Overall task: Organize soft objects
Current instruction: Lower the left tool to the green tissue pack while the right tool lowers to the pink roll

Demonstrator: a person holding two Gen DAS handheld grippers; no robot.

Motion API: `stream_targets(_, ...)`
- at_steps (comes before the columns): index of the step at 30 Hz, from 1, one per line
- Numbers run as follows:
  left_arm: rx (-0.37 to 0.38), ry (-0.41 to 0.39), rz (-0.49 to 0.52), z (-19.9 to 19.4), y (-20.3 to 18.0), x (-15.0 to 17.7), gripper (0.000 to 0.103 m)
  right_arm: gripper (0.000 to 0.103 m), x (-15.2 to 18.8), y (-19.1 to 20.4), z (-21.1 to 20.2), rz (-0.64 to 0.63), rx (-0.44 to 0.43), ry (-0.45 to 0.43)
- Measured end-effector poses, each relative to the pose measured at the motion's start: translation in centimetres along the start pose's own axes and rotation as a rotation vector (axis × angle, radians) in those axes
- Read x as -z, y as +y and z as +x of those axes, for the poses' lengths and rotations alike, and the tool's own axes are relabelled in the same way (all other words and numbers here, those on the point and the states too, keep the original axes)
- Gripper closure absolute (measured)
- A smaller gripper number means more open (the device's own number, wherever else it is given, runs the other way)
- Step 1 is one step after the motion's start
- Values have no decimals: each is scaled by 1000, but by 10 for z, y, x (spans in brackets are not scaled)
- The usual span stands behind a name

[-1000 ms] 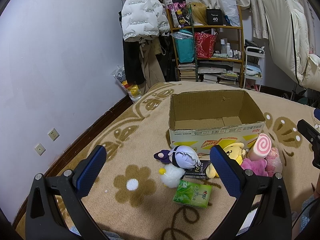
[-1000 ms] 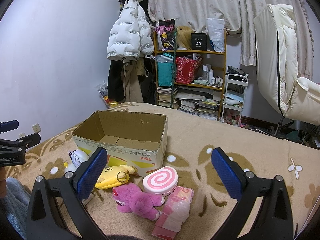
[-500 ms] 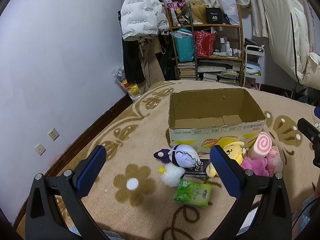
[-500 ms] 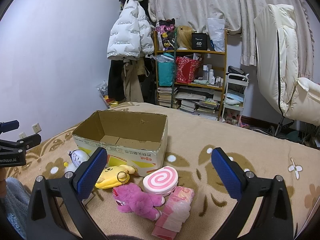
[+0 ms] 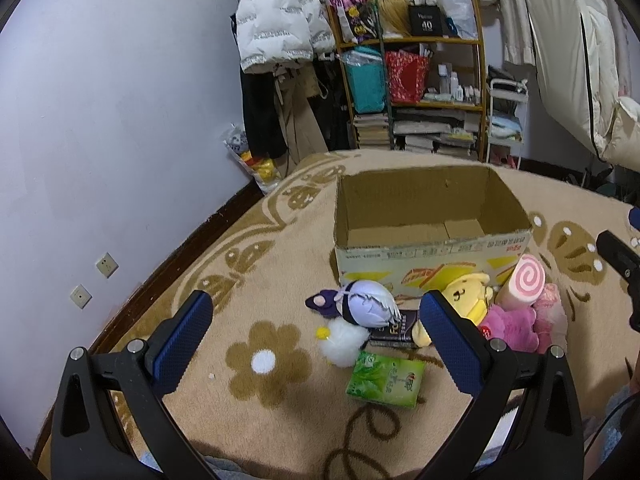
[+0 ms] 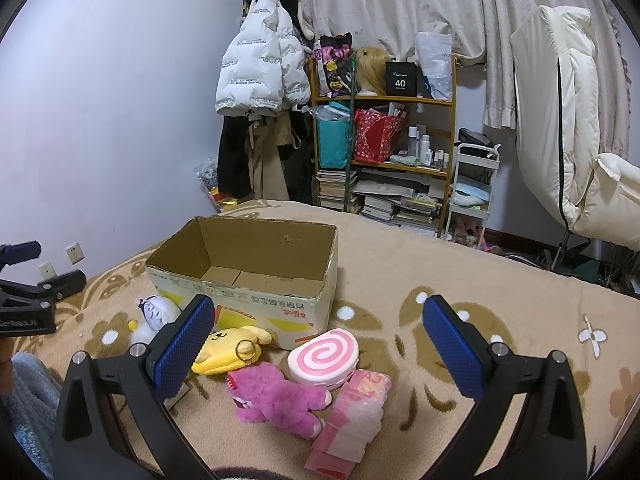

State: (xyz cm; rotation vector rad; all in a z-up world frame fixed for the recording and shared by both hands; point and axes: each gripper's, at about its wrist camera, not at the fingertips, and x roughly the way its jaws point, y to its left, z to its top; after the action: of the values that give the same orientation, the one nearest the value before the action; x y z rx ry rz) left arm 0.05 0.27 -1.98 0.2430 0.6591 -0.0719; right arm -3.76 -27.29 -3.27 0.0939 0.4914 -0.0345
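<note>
An open cardboard box (image 5: 424,248) (image 6: 256,296) stands empty on the beige blanket. In front of it lie a purple-haired doll (image 5: 362,306), a white fluffy toy (image 5: 344,340), a yellow dog plush (image 6: 228,346) (image 5: 472,296), a pink bear plush (image 6: 276,396) (image 5: 508,322), a pink swirl cushion (image 6: 324,354) (image 5: 522,286), a pink tissue pack (image 6: 352,412) and a green tissue pack (image 5: 386,378). My left gripper (image 5: 316,344) is open and empty above the toys. My right gripper (image 6: 316,348) is open and empty above the plush pile.
A dark booklet (image 5: 394,326) lies under the doll. A shelf of books and bags (image 6: 384,152) and hanging coats (image 6: 264,72) stand beyond the bed. A white chair (image 6: 568,128) stands at the right. The wall (image 5: 100,120) runs along the left.
The left gripper has tilted slightly, shifting the scene a little in its view. The right gripper and all objects stay as they were.
</note>
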Motion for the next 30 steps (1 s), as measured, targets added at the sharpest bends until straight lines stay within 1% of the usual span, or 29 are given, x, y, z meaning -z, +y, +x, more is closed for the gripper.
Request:
stream_targets(1, 1, 14, 8, 2, -1, 1, 1, 0, 10, 4, -1, -2, 4, 5)
stream_targets(2, 5, 25, 13, 3, -3, 0, 1, 0, 11, 5, -1, -4, 6, 10)
stream_targets(3, 12, 37, 17, 5, -4, -1, 1, 0, 7, 6, 7, -5, 6, 13)
stream_targets(5, 24, 60, 26, 8, -5, -2, 1, 0, 7, 2, 9, -3, 11, 32)
stream_targets(10, 63, 133, 25, 20, -10, -8, 1, 0, 12, -7, 28, 35, 39, 124)
stream_targets(16, 79, 207, 35, 37, -16, -11, 1, 0, 11, -23, 41, 114, 5, 207)
stream_targets(18, 90, 238, 31, 45, -18, -12, 1, 0, 11, -25, 52, 132, 5, 244)
stream_targets(21, 114, 296, 19, 59, -20, -11, 1, 0, 15, -30, 62, 157, 3, 291)
stream_targets(24, 116, 332, 20, 73, -24, -8, 1, 0, 19, -32, 74, 176, 9, 339)
stream_targets(28, 133, 406, 8, 93, -26, -2, 1, 1, 27, -41, 90, 217, 12, 406)
stream_targets(30, 159, 448, -3, 103, -27, 3, 1, 1, 34, -47, 98, 238, 41, 456)
